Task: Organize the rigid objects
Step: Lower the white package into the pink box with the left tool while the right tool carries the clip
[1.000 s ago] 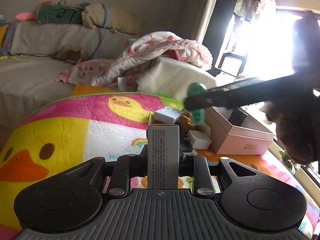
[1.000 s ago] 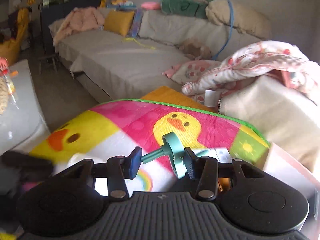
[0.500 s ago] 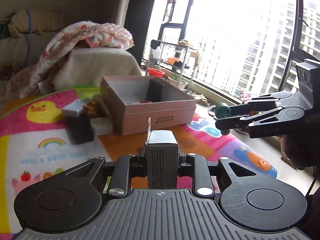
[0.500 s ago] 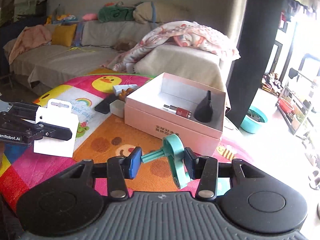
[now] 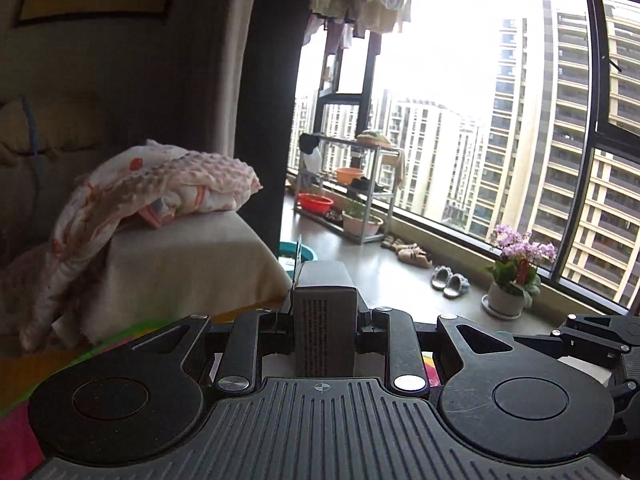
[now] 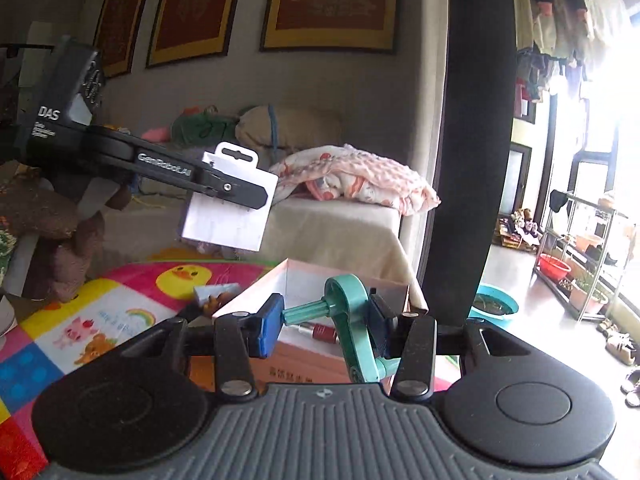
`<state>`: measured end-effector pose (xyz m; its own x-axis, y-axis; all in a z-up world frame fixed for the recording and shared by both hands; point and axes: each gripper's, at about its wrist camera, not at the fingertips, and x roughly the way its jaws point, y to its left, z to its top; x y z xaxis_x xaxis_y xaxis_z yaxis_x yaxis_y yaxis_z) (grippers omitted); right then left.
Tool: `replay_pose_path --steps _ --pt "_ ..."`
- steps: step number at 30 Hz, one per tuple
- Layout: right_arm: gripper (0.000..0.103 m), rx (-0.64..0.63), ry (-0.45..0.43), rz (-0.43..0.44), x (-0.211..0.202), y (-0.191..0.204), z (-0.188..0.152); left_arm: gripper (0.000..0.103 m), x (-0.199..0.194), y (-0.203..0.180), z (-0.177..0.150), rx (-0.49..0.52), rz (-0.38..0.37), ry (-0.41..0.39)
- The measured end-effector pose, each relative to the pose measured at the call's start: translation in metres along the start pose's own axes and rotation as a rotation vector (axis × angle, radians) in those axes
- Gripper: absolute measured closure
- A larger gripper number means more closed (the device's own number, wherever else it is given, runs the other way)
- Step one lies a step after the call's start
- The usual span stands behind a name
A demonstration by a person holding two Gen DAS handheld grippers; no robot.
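Both grippers are holding things: the left gripper is clamping a small white carton in the air, while the right gripper is pinching a teal plastic piece near the pink box.

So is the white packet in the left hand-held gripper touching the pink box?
Apart. The right wrist view shows the white packet held clear above the pink box.

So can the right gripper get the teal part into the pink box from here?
Probably yes. The right gripper, shut on the teal part, sits just before the open pink box, and the left gripper holds its white package off to the side.
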<state>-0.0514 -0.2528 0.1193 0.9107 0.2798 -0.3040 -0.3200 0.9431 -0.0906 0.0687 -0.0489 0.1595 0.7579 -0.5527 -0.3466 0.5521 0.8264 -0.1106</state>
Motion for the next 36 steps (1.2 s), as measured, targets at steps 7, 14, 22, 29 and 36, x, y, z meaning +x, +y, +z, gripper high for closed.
replay_pose_path --steps 7,14,22,29,36 --pt "0.058 -0.033 -0.006 -0.024 0.058 -0.002 0.015 0.076 0.058 0.025 0.008 -0.062 0.001 0.057" --pt "0.058 -0.006 0.128 -0.028 0.117 -0.006 -0.001 0.076 0.102 0.048 -0.027 -0.117 -0.001 0.177" --pt "0.058 -0.008 0.177 -0.013 0.136 -0.004 -0.013 0.075 0.119 0.056 -0.041 -0.132 -0.012 0.212" --pt "0.047 -0.029 0.182 0.025 0.134 0.004 -0.019 0.074 0.112 0.059 -0.037 -0.159 -0.001 0.164" --pt "0.035 -0.095 0.138 0.015 0.111 0.022 -0.024 0.074 0.077 0.056 -0.014 -0.149 -0.045 0.032"
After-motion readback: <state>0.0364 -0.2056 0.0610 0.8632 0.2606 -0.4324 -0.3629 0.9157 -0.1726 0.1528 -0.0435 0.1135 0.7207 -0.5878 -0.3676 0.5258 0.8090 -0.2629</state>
